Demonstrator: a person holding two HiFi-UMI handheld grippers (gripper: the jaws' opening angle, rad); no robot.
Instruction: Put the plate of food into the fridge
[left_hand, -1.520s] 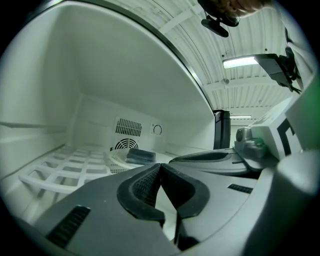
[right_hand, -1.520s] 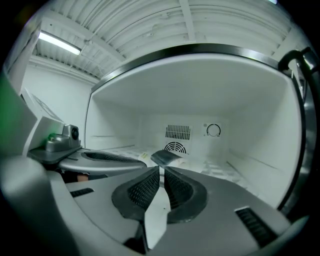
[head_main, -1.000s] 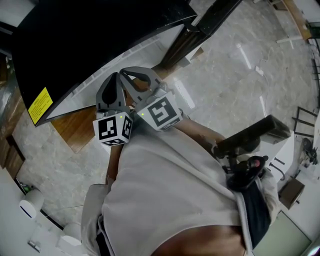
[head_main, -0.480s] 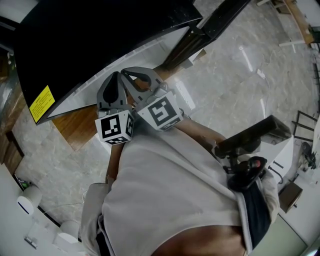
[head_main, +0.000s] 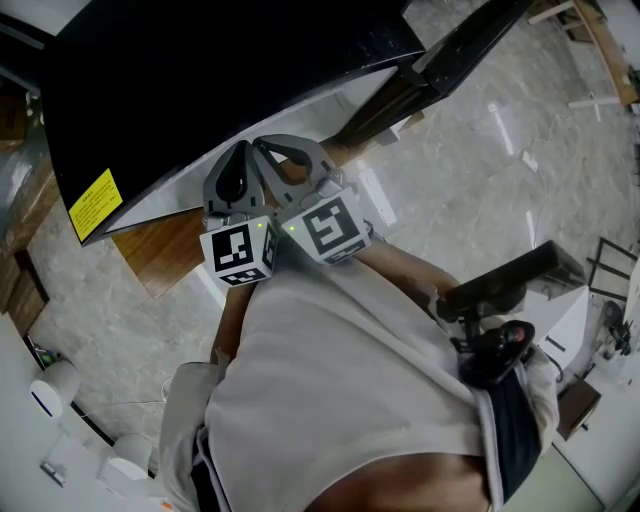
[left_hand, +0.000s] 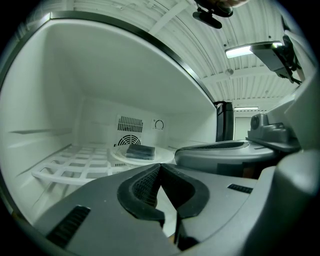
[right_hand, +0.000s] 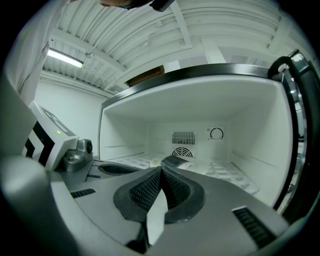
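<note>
Shift since a second ago: in the head view the fridge (head_main: 200, 70) and the two grippers lie a little further right in the picture. The left gripper (left_hand: 160, 164) and the right gripper (right_hand: 162, 167) keep their side-by-side stance at the fridge mouth.
yellow sticker (head_main: 95, 203): on the fridge's dark outer skin, at its left edge in the head view.
wire shelf (left_hand: 75, 167): white, laid across the bottom of the fridge and running back to its rear wall.
left gripper: at the fridge mouth, aimed inward. Its jaws are closed tip to tip with nothing between them. The left marker cube (head_main: 240, 255) faces the head camera.
plate (left_hand: 119, 156): white, resting on the wire shelf deep inside the fridge. It sits just in front of the fan vent (left_hand: 129, 140) in the fridge's rear wall, clear of both grippers.
food (left_hand: 140, 151): a dark flat block lying on the plate, inside the fridge.
dial (left_hand: 159, 124): a ring mark on the fridge's rear wall, just right of the fan vent.
right gripper: at the fridge mouth just beside the left gripper, aimed inward. Its jaws are pressed together and empty. The right marker cube (head_main: 325, 228) sits against or almost against the left one; I cannot tell which.
shirt (head_main: 340, 380): pale, on the person standing outside the fridge.
floor (head_main: 480, 170): pale marble, outside the fridge to its right.
</note>
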